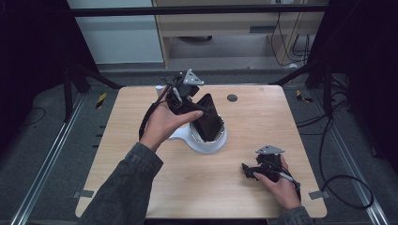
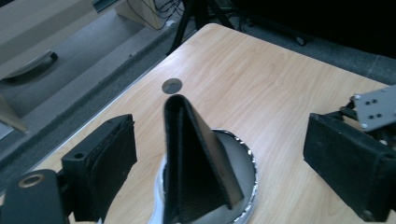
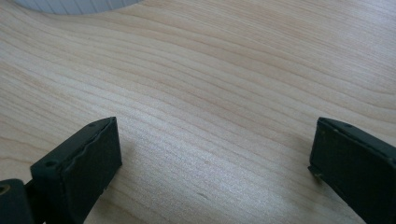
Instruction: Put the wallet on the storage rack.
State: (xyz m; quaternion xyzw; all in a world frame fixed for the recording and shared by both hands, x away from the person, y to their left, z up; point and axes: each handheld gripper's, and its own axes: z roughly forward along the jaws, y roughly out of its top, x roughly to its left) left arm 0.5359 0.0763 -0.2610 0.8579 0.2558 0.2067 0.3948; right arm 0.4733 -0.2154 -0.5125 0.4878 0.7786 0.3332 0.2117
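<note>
High view: left gripper (image 1: 195, 101) held over black folded wallet (image 1: 208, 119), propped upright in white bowl (image 1: 209, 140). Left gripper view: jaws wide, flanking wallet; should be centred on the fold before closing. Right gripper view: right gripper (image 3: 210, 172) spread wide above table (image 3: 224, 79).

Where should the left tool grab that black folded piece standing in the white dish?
Grip the black folded piece near its narrow folded top edge, coming from above with the left tool. It stands tent-like in the white dish, apex up, flat sides facing the open jaws, so pinching across both flaps looks most secure.
</note>
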